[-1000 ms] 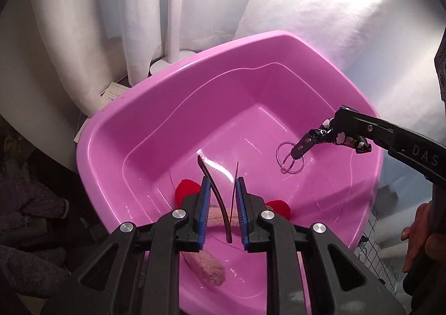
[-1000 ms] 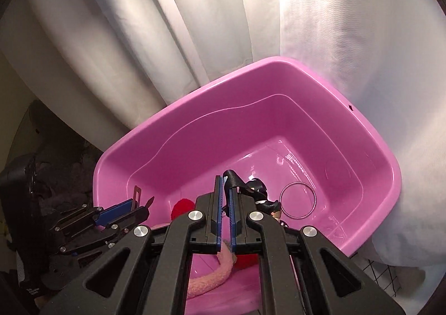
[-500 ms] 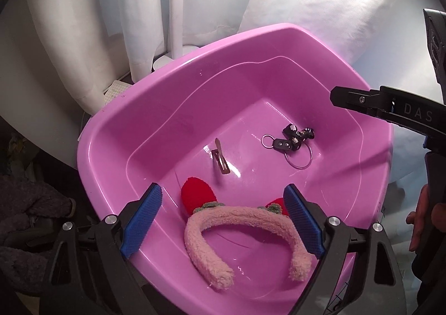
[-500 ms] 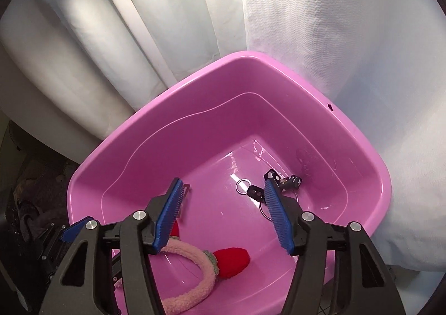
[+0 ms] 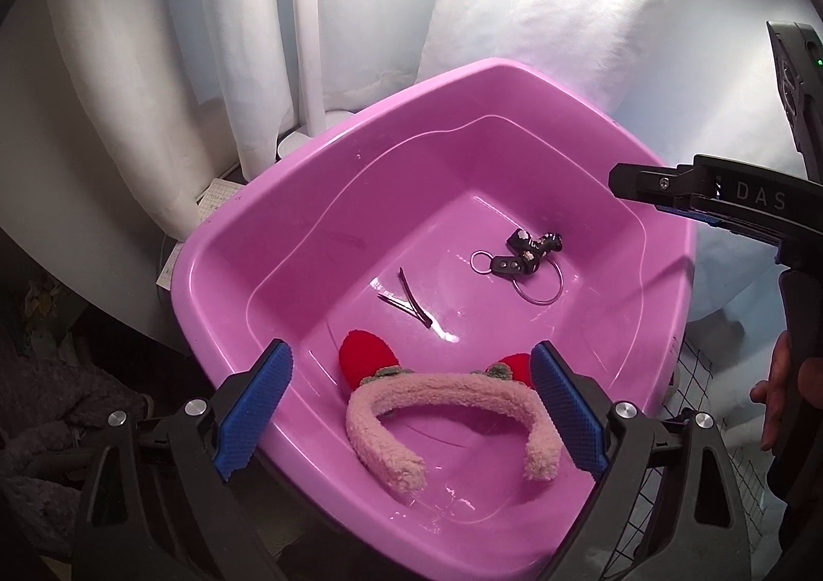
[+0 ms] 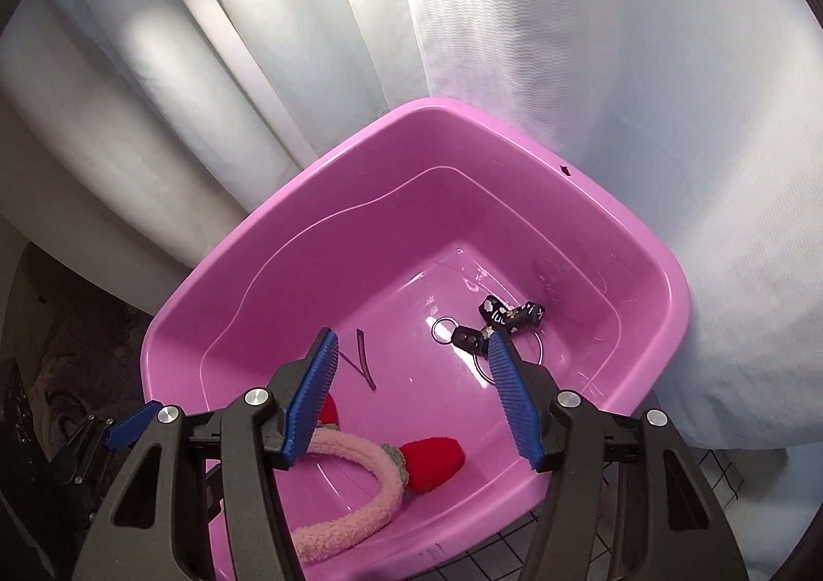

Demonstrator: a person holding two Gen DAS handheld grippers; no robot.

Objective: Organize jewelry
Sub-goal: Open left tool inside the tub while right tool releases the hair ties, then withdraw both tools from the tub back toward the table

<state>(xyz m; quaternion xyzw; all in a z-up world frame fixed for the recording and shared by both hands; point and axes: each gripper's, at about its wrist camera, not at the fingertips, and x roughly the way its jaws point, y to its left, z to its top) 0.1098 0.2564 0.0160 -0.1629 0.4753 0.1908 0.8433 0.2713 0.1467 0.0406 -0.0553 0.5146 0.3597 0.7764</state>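
Three items lie in the pink basin (image 5: 231, 241): hair clip (image 5: 409, 301) at centre, keyring (image 5: 519, 262) right of it, fuzzy headband (image 5: 447, 398) at the lower edge. The left gripper (image 5: 409, 408) has just spread wide and holds nothing; the right gripper (image 6: 411, 395) stands parted and empty. No further pieces visible; depositing appears complete.

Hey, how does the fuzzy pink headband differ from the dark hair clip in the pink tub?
The headband is a thick, fuzzy pink arch with red knitted ears; the hair clip is a thin, dark, smooth sliver. The headband spans much of the near end of the tub; the hair clip takes a small spot mid-floor. Both lie loose on the tub's floor, held by neither gripper.
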